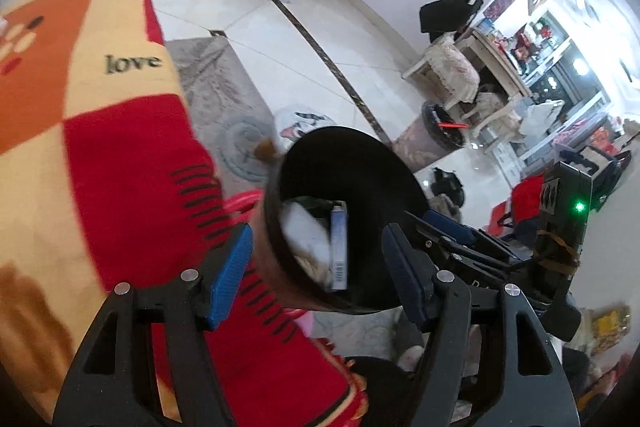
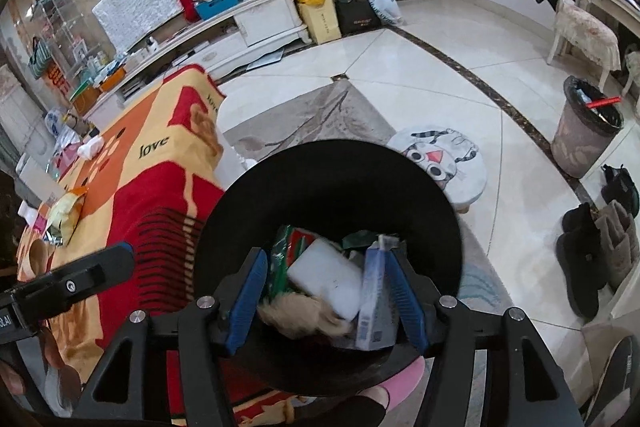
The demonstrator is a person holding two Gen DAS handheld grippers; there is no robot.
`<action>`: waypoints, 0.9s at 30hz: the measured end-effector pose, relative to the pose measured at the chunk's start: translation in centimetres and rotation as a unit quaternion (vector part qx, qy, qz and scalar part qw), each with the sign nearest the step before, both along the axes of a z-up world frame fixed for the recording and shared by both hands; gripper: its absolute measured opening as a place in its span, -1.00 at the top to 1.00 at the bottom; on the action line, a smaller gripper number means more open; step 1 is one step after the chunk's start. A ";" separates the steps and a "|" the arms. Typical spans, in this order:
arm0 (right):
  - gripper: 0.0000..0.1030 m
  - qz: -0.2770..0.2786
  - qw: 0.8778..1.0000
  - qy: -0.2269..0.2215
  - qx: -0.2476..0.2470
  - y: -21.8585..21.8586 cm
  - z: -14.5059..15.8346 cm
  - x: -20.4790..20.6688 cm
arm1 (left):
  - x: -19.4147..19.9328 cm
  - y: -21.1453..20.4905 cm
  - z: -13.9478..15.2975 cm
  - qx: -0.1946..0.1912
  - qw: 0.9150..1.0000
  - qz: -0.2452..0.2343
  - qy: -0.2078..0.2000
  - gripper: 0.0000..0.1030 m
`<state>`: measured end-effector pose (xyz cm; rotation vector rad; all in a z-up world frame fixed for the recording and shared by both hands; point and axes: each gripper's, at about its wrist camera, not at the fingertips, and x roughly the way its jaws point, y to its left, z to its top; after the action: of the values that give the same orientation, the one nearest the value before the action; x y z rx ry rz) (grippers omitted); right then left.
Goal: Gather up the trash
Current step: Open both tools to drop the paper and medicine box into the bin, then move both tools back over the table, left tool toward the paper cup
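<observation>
Left gripper (image 1: pixel 316 263) hangs over the black bin (image 1: pixel 352 163) with its blue pads (image 1: pixel 230 267) spread wide, one on either side of the bin's near rim, and neither pad presses on anything; right gripper (image 2: pixel 328 299) is poised directly above the same bin (image 2: pixel 328 179), its jaws parted too, blue pads (image 2: pixel 246 303) framing the rubbish below without clamping it; the blue-and-white carton (image 2: pixel 376 303) stands on end just beside the right-hand pad, and whether it touches that pad I cannot tell; no grip on it shows. Inside the bin, seen from the right wrist, lie a white flat packet (image 2: pixel 326 277), a green and red wrapper (image 2: pixel 290 247) and a tan fluffy clump (image 2: pixel 300 315), all heaped together at the bottom; from the left wrist the same carton (image 1: pixel 339 247) shows upright against white stuffing. Bin sits at the edge of the tabletop, which wears a red, orange and cream blanket (image 1: pixel 92 115) with the word "love" on it; more litter waits farther along that blanket, a yellowish crumpled bag (image 2: pixel 68 211) and a white tissue (image 2: pixel 90 149), well apart from the bin. On the pale tiled floor (image 2: pixel 420 75) beyond stand a round cat-face stool (image 2: pixel 440 159) and a second waste basket (image 2: pixel 588 127) with a dark liner, near a chair; dark boots (image 2: pixel 592 259) line the right edge.
</observation>
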<state>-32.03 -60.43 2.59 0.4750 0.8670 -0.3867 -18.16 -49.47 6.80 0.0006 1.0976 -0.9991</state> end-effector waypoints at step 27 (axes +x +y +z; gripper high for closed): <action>-0.21 0.125 0.992 0.007 -0.006 11.6 0.5 6.7 | 1.8 12.7 0.3 0.036 0.992 0.108 -0.050 -0.28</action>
<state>-25.29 -48.83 3.10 0.3481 0.9249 -0.1654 -16.37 -36.79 7.15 -0.0101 1.0168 -0.7577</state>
